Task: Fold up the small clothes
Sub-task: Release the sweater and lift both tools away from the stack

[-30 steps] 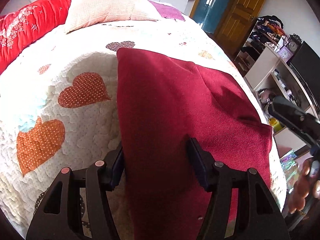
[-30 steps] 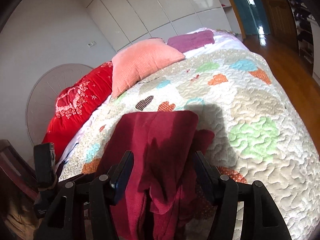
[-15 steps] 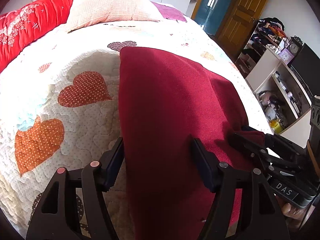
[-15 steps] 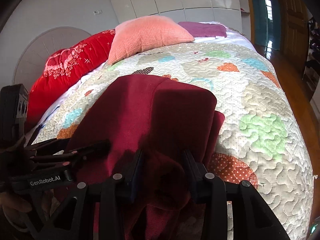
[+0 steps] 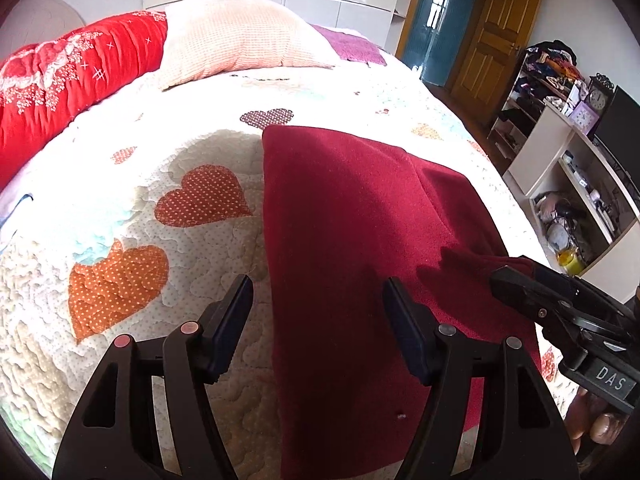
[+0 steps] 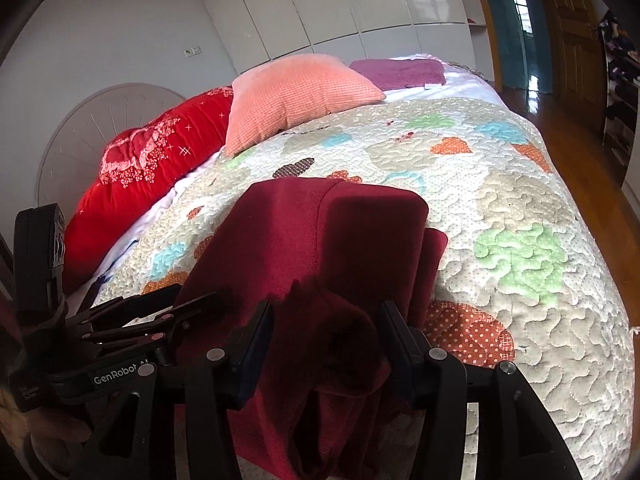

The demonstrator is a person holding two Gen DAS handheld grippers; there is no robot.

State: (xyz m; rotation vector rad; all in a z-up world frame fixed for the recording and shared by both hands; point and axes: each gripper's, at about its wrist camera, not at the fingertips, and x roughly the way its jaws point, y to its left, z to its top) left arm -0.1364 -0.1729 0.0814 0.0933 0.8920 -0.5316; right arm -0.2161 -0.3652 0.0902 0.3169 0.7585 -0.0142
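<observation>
While the garment (image 5: 360, 240) lies on the quilt (image 5: 140, 240) w/ long axis running 12–6, its near hem sits btwn both tools. R gripper (image 6: 324, 344) has loose cloth bunched btwn its fingers at 6 o'clock; can't tell if it's clamped. L gripper (image 5: 318, 312) is spread wide, straddling the garment's L edge, gripping nothing. R is nearer for the next fold.

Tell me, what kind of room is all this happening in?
Most likely a home bedroom. A bed with a heart-patterned quilt fills the view, pillows lie at its head, and a cluttered shelf unit stands beside a wooden door.
</observation>
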